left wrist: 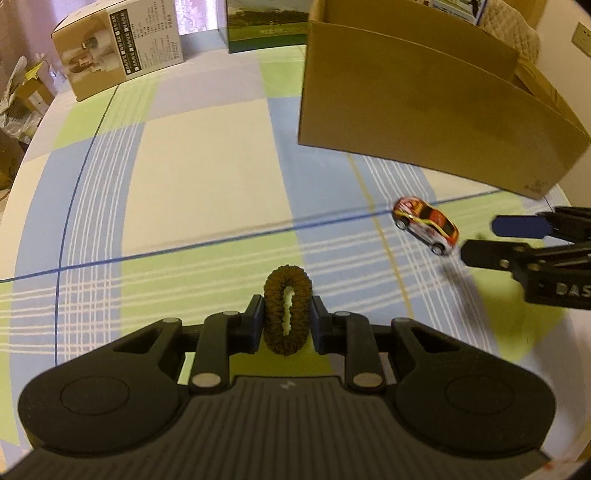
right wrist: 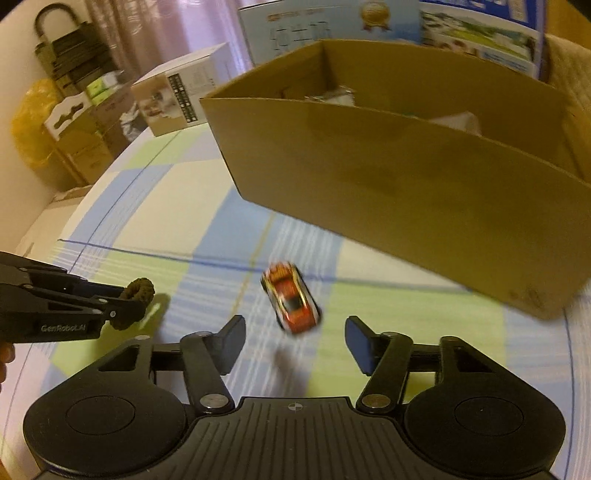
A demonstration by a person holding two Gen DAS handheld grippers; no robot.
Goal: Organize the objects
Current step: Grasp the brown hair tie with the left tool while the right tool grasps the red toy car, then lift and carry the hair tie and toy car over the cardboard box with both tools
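Observation:
My left gripper (left wrist: 287, 322) is shut on a brown ring-shaped scrunchie (left wrist: 287, 310), squeezed upright between its pads above the checked tablecloth. In the right wrist view the same scrunchie (right wrist: 137, 299) shows at the left, held by that gripper (right wrist: 127, 306). A small red, orange and white toy car (left wrist: 425, 224) lies on the cloth just in front of an open cardboard box (left wrist: 417, 110). My right gripper (right wrist: 295, 345) stands open just short of the toy car (right wrist: 291, 301), with nothing pressed between its pads. In the left wrist view the right gripper (left wrist: 476, 240) sits right beside the car.
The cardboard box (right wrist: 406, 177) holds several pale items. A printed carton (left wrist: 118, 48) and a green box (left wrist: 266, 26) stand at the table's far edge. Stacked cartons and a yellow bag (right wrist: 29, 122) sit beyond the table's left side.

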